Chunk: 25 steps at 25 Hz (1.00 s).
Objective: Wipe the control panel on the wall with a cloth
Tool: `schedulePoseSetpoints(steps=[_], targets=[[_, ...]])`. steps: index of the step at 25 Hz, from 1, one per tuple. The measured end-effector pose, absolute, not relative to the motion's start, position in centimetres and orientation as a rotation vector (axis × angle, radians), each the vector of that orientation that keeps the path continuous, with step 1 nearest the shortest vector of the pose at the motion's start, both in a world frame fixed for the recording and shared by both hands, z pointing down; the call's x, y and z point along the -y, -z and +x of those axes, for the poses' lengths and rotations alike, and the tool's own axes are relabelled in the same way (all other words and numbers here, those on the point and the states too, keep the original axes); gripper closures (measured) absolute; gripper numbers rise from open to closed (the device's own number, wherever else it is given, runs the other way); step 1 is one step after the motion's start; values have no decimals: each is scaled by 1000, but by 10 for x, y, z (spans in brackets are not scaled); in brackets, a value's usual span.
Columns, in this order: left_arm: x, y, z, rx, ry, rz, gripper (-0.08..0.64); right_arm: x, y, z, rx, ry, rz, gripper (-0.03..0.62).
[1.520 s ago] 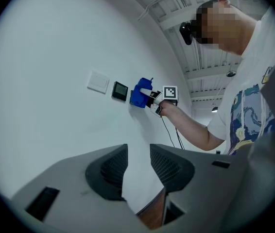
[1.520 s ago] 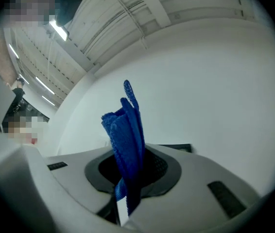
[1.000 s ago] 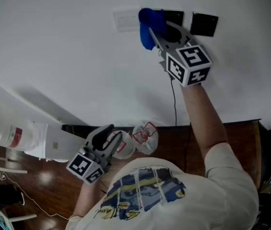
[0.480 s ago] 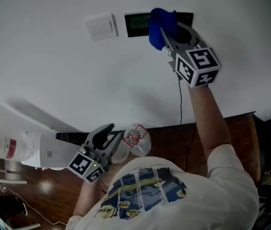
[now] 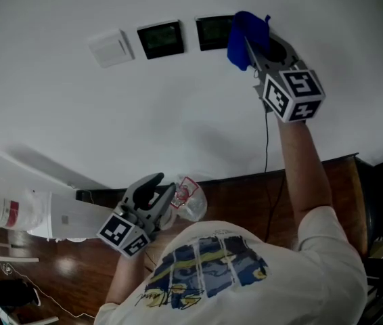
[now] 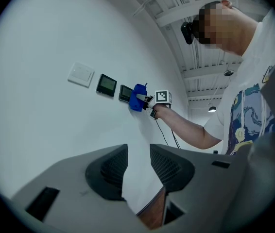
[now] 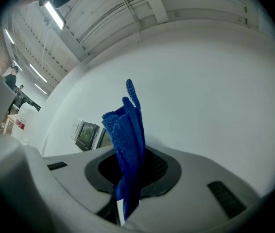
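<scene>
Head view: right gripper point(image 5: 251, 40) raised to the white wall point(image 5: 178, 114), jaws clamped on a blue cloth point(image 5: 245, 29) that lies against the wall at the right edge of the right-hand control panel point(image 5: 214, 32). What sits under the cloth is hidden. A second dark panel point(image 5: 160, 39) and a white switch plate point(image 5: 111, 47) follow to the left. A dark cable point(image 5: 267, 147) hangs below the raised arm. Left gripper point(image 5: 164, 196) is low and near, over a brown wooden surface point(image 5: 245, 195), just beside a clear plastic bottle point(image 5: 191, 198). Left gripper view: jaws a narrow way apart with only wall between them, gripper point(image 6: 137, 166) idle; cloth point(image 6: 138, 97) and both panels show far off. Right gripper view: jaws closed on a bunched fold of cloth point(image 7: 129, 130), which stands up past the tips, panels point(image 7: 86, 135) to its left. Risks, as judged: the thin fold could drag out of the jaws under a hard stroke; bare jaw tips could scrape a screen if the cloth shifts; firm pressure could trigger a control; the left gripper could tip the bottle.
</scene>
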<state>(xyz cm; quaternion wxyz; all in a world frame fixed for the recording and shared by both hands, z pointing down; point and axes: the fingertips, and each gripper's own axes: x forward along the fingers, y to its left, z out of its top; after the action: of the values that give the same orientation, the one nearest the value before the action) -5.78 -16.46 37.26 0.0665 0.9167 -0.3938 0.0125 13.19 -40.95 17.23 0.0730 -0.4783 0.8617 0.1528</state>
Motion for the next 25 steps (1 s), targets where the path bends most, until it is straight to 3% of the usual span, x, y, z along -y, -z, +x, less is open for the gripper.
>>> schedulePoseSetpoints(steps=[7, 11, 25], targets=[[159, -372, -53, 1217, -37, 2753, 440, 416, -179, 168, -2546, -407, -1519, 503], [157, -374, -60, 1219, -38, 2743, 440, 397, -170, 152, -2555, -436, -1468, 503], [128, -374, -135, 1298, -35, 2737, 440, 362, -170, -65, -2752, -473, -1077, 503]])
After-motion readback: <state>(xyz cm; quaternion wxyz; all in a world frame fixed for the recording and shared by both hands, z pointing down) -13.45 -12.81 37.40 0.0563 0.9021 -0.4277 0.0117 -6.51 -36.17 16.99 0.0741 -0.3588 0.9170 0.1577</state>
